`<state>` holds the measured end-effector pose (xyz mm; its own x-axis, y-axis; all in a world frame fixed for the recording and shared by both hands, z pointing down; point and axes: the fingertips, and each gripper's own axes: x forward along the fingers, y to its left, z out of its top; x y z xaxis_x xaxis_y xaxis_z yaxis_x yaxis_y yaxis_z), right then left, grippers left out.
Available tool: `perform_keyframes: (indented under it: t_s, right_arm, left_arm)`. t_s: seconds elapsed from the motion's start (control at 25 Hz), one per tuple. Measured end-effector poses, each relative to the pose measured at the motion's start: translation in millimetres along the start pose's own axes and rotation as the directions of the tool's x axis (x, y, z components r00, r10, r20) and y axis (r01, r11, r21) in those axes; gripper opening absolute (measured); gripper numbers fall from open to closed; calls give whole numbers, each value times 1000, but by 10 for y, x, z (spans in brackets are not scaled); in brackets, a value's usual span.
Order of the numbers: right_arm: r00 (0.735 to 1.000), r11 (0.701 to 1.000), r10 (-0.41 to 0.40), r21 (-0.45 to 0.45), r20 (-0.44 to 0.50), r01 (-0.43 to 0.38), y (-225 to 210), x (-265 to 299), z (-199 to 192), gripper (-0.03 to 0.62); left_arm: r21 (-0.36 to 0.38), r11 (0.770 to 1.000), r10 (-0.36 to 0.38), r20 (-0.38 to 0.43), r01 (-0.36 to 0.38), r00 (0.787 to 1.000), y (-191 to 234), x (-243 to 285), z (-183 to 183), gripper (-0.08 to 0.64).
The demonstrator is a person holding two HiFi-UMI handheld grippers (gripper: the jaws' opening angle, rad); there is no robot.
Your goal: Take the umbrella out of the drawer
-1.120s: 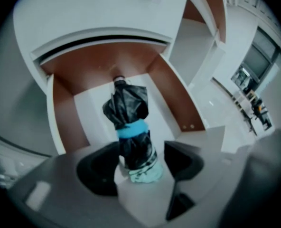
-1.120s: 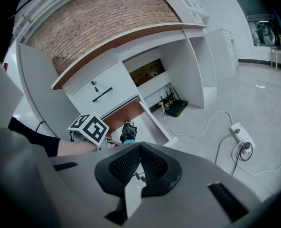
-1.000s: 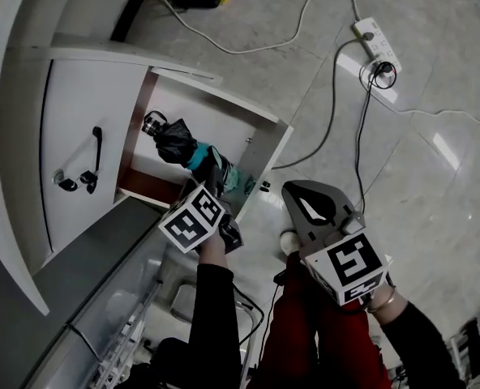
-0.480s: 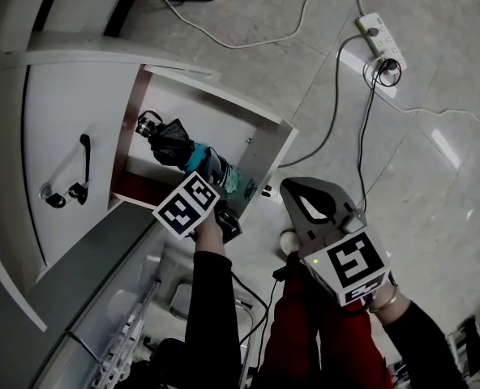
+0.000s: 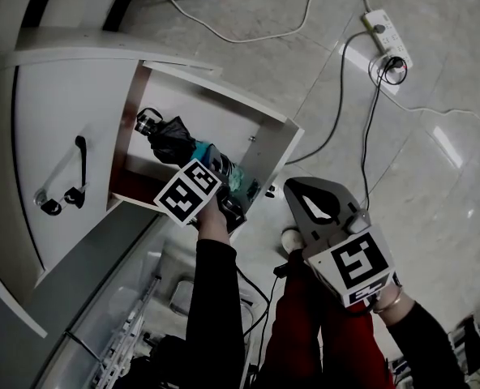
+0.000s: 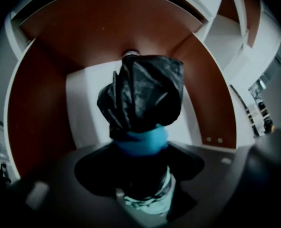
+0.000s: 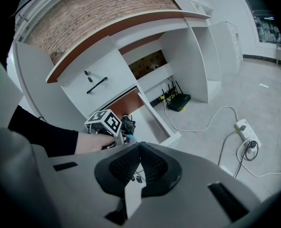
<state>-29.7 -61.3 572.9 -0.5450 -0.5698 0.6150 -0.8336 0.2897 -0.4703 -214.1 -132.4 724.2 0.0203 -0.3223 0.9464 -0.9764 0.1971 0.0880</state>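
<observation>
Our left gripper (image 6: 143, 196) is clenched on the near end of the folded black umbrella (image 6: 143, 96). Its blue band sits just above the jaws, and the gripped part itself is dark and blurred. In the head view the umbrella (image 5: 171, 140) lies in the open drawer (image 5: 232, 116), left of centre, its near end hidden behind the marker cube (image 5: 190, 193). We cannot tell whether it touches the drawer floor. Our right gripper (image 7: 135, 167), at lower right in the head view, is closed on nothing.
</observation>
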Motion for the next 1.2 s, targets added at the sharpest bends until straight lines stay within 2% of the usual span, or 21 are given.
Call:
perform_keyframes:
  t_s: [0.36, 0.68, 1.2]
  right_arm:
    - [1000, 1000, -1, -4, -17, 1, -23, 22, -51, -2]
    - [1000, 1000, -3, -15, -25, 3, 15, 31, -61, -2]
    - [999, 999, -25, -33, -21, 24, 76, -99, -76, -2]
  left_arm:
    - [-30, 998, 52, -4, -52, 999, 35, 161, 26, 312]
    - [-13, 996, 92, -25, -92, 995, 47, 184, 22, 311]
    - [-23, 1000, -7, -41, 6, 999, 73, 0, -10, 261]
